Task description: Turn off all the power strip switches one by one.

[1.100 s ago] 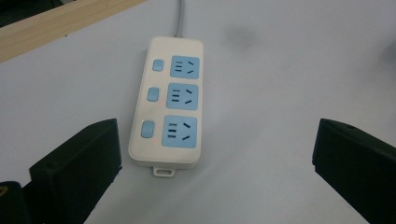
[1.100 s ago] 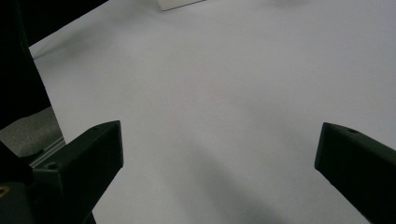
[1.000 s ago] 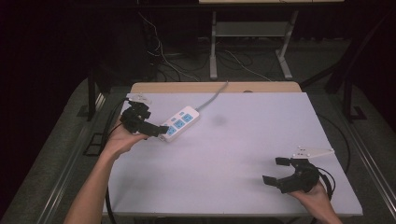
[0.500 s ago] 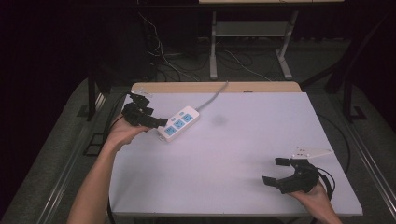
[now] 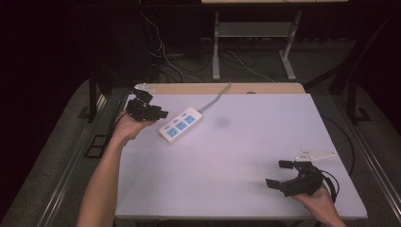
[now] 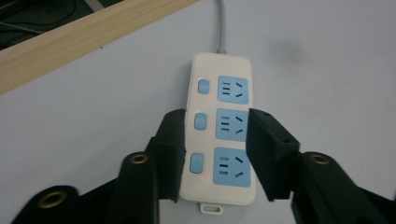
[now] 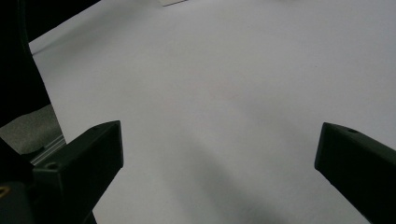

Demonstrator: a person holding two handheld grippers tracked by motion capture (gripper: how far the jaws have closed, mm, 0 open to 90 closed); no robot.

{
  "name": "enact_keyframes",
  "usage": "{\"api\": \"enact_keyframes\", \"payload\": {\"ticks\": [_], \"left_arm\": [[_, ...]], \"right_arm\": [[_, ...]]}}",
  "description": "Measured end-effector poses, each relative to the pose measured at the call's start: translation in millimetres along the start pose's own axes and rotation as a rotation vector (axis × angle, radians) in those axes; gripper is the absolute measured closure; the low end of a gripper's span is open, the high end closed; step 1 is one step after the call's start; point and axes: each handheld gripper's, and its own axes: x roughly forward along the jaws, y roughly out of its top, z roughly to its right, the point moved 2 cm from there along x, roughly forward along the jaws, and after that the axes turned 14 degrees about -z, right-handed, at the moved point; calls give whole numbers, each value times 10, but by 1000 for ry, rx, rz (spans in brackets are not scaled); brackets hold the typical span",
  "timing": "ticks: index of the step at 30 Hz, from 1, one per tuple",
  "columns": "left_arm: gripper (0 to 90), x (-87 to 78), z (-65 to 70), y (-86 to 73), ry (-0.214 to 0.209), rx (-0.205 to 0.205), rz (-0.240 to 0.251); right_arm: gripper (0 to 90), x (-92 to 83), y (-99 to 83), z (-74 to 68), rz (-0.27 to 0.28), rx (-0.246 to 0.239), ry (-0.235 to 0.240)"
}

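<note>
Since a second ago, your left tongs (image 6: 212, 154) have drawn back from the cream plastic power strip with three blue sockets (image 5: 180, 125), which lies at the far left of the matte white table (image 5: 236, 156); their jaws straddle it ungripped. Your right tongs (image 5: 283, 174) remain wide, idle, near right. Casing: smooth, rounded, grey-corded.

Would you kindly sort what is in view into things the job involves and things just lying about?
In use:
- power strip, straddled by the left tool
- its grey cord

Lying about:
- right tool, open over bare table
- cables on the floor
- metal stand
</note>
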Motion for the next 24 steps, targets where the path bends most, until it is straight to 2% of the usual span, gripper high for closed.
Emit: {"api": "enact_keyframes", "payload": {"ticks": [13, 24], "left_arm": [[878, 166, -74, 4, 18, -10, -31], [892, 349, -83, 9, 22, 10, -85]], "right_arm": [[8, 14, -10, 4, -6, -2, 0], [8, 24, -13, 3, -14, -8, -1]]}}
